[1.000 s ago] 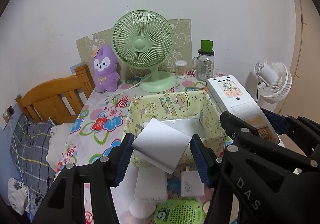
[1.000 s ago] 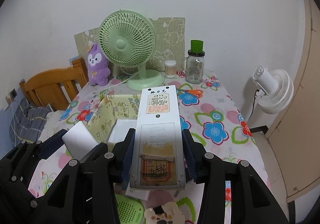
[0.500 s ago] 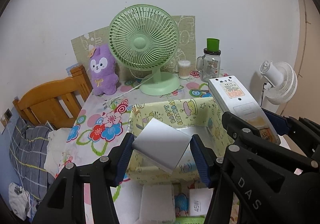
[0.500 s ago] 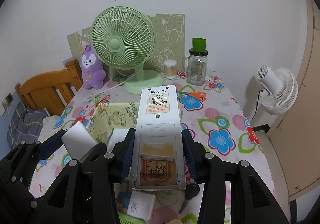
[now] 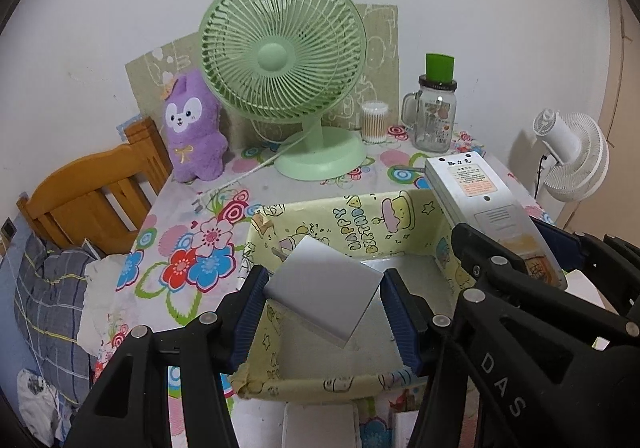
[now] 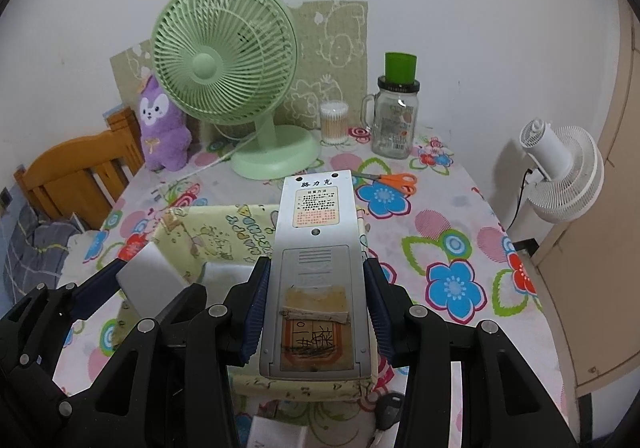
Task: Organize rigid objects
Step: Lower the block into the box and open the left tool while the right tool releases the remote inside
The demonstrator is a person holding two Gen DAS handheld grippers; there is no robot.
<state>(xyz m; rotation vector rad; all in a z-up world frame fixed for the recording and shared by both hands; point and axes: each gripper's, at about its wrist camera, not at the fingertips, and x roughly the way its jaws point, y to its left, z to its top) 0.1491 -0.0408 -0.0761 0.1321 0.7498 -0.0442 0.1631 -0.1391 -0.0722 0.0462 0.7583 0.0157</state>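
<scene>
the blue-padded fingers (image 5: 253,312) of the left gripper (image 5: 324,312) were clamped on a flat white box (image 5: 326,298), one pad on each side edge, and the right gripper (image 6: 314,318) was likewise closed on a long silver remote control (image 6: 316,268), its fingers (image 6: 256,316) pressed against the two long sides. the remote control lay back-side up, its long axis running straight away from the camera toward the green desk fan (image 6: 224,71), label end farthest out and taped battery cover nearest the grip. the white box was tilted, one corner low between the pads and the opposite corner raised toward the fan. both things hung over a yellow cartoon-print fabric basket (image 5: 360,224) standing on the floral tablecloth (image 6: 452,248). inside the basket a pale flat item lay on the bottom, mostly hidden behind the held box and remote control, so what it was could not be made out. orange scissors (image 6: 394,180) lay beyond the basket. white objects at the near table edge were cut off by the frame and the gripper arms.
</scene>
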